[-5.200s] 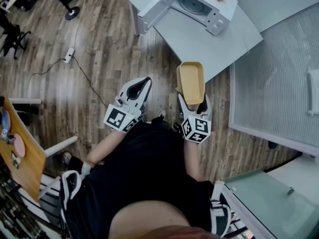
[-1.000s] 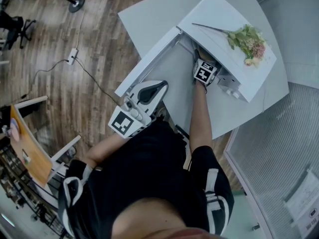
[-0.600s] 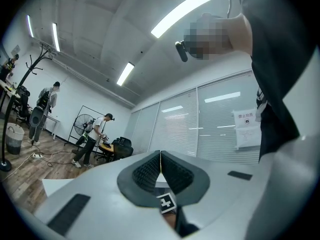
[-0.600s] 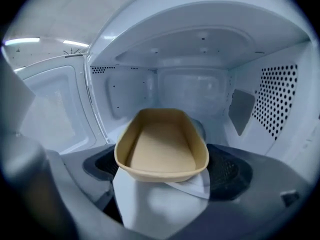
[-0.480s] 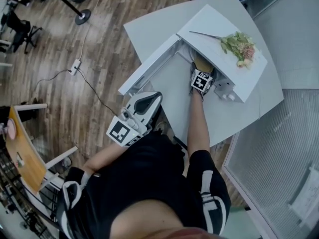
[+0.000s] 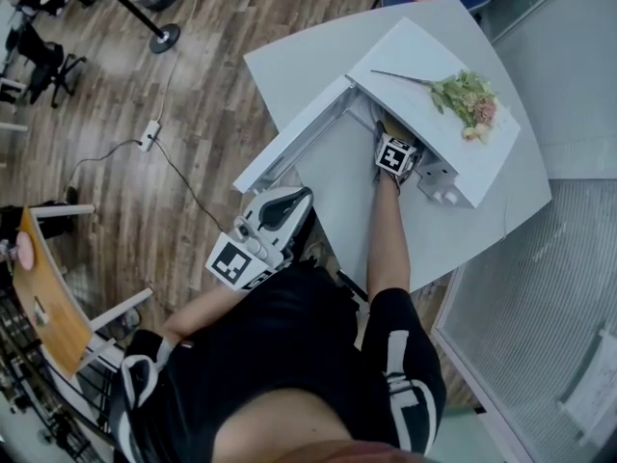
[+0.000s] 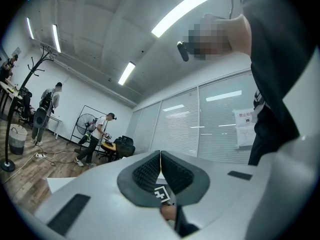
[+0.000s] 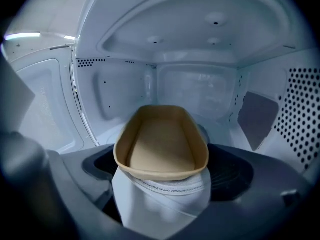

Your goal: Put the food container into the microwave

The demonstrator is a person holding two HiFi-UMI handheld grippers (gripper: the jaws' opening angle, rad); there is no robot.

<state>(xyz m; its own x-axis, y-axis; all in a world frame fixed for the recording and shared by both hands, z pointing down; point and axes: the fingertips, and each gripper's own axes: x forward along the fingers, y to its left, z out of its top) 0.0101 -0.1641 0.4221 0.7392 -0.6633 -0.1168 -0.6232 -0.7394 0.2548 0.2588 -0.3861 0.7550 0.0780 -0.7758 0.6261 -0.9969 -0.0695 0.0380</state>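
Right gripper: fingers clamped on the near end of the food container. A white wrapped piece sits under the near rim between the fingers; can't tell what it is.

Food container: tan, oblong, open-topped, empty. It is inside the microwave cavity, roughly centred between the side walls, with its long axis pointing at the back wall. The far end is short of the back wall. Can't tell whether its base touches the cavity floor.

From the head view, the right gripper's marker cube sits right at the microwave opening. The fingers and container are hidden under the microwave's top. The person's bare forearm runs straight out from the opening.

Microwave door: swung fully open, standing out from the hinge side of the opening.

Flowers: lying flat on top of the microwave, stem pointing toward the door side.

Microwave stands on a pale grey tabletop, with bare surface showing behind and in front of it.

Left gripper: fingers closed tip to tip, with nothing between them. It is held clear of the microwave, just off the outer end of the open door, over the tabletop edge. It is touching nothing. Its camera looks up across the room at ceiling lights and glass partitions.
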